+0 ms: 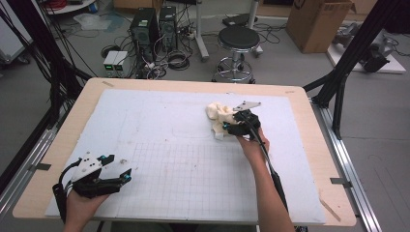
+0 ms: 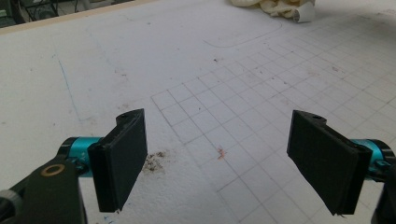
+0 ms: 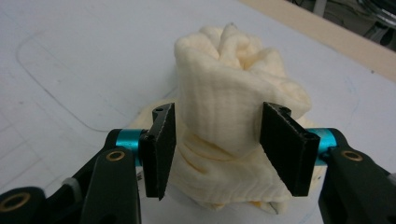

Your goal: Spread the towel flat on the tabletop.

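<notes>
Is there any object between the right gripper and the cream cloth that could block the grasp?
Nothing visible blocks it. The right gripper already has its jaws on either side of a bunched fold of the cream cloth, which sits on the white mat. The left gripper is far off, jaws open.

Even, diffuse room light is falling from overhead across the table point(image 1: 193, 87); the white mat point(image 1: 159, 121) is reading bright but not clipping. Shadows are lying soft and short, tucked just under the left gripper point(image 1: 116, 176) and beside the cream cloth point(image 1: 218, 116). The high view is looking coarse and slightly soft, with fine detail smearing on the cluttered floor at the top. In the left gripper view the near black pads point(image 2: 123, 158) are blurring a little while the grid lines are staying readable. In the right gripper view the cloth point(image 3: 229, 102) ribbing is resolving well; the far background is falling out of focus.
</notes>
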Motion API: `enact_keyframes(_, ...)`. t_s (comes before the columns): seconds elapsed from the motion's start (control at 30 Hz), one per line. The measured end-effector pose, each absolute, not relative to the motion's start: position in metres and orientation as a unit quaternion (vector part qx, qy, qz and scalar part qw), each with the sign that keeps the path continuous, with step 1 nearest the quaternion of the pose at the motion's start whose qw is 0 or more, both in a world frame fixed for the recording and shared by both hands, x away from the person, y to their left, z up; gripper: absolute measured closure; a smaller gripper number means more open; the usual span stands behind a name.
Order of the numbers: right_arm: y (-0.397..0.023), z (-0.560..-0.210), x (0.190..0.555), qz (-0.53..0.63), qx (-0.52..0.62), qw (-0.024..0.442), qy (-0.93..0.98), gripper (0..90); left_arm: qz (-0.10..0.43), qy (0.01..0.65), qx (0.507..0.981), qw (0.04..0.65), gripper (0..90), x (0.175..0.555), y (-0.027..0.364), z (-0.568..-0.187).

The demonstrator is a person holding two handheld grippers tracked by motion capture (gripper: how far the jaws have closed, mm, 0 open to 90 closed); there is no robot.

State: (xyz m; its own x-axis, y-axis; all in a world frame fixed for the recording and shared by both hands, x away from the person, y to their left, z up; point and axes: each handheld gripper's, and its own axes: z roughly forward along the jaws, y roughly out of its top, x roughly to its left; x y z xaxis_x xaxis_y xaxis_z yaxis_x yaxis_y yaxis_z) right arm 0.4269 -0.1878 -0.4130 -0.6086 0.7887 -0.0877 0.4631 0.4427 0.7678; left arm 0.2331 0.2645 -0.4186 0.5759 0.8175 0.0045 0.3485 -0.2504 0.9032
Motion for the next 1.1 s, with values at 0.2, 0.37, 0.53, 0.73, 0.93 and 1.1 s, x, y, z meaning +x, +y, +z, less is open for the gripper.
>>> enact_keyframes(0.2,-0.189,-0.428,0.435,0.363,0.410,0.208,0.811,49.7,0.243,0.386,0.753,0.473,20.5,0.234,0.263,-0.419)
enact_keyframes(0.37,-0.184,-0.435,0.436,0.345,0.426,0.211,0.809,58.3,0.243,0.387,0.756,0.469,20.8,0.235,0.263,-0.420)
enact_keyframes(0.53,-0.186,-0.433,0.435,0.353,0.440,0.199,0.801,70.4,0.241,0.388,0.756,0.470,20.8,0.234,0.263,-0.420)
enact_keyframes(0.73,-0.193,-0.420,0.431,0.373,0.434,0.189,0.798,74.4,0.241,0.389,0.754,0.471,20.8,0.234,0.264,-0.420)
enact_keyframes(0.93,-0.198,-0.397,0.421,0.387,0.412,0.191,0.802,74.8,0.250,0.384,0.750,0.476,21.4,0.232,0.265,-0.418)
enact_keyframes(1.1,-0.197,-0.382,0.412,0.395,0.402,0.180,0.806,74.8,0.250,0.383,0.750,0.478,21.4,0.232,0.265,-0.418)
